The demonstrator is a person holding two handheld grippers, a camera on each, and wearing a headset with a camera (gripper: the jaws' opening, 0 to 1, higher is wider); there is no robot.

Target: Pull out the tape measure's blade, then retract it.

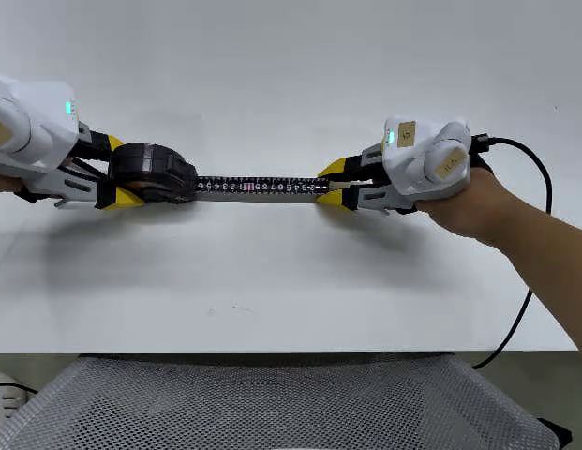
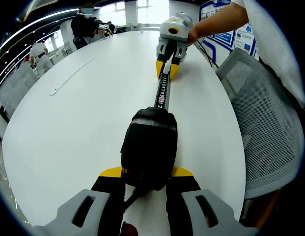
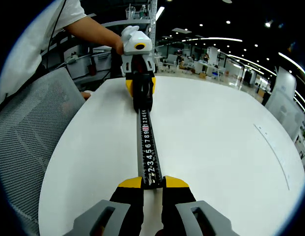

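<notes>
Your left gripper [image 2: 147, 173]: jaws closed on the sides of the black tape measure [image 2: 150, 145], its case clamped between the yellow tips. Blade [image 2: 163, 91] runs straight out ahead of that gripper, numbers up, low over the white table [image 2: 69, 137]; you can't tell whether it touches. Your right gripper [image 3: 153, 183]: jaws pinched nearly together on the blade's free end, low numerals just ahead of the tips. The two grippers face each other, well apart, with the blade between them. Behind the right gripper a black cable [image 1: 544, 187] trails off the table. A mesh chair back [image 1: 272, 403] lies past the near edge.
</notes>
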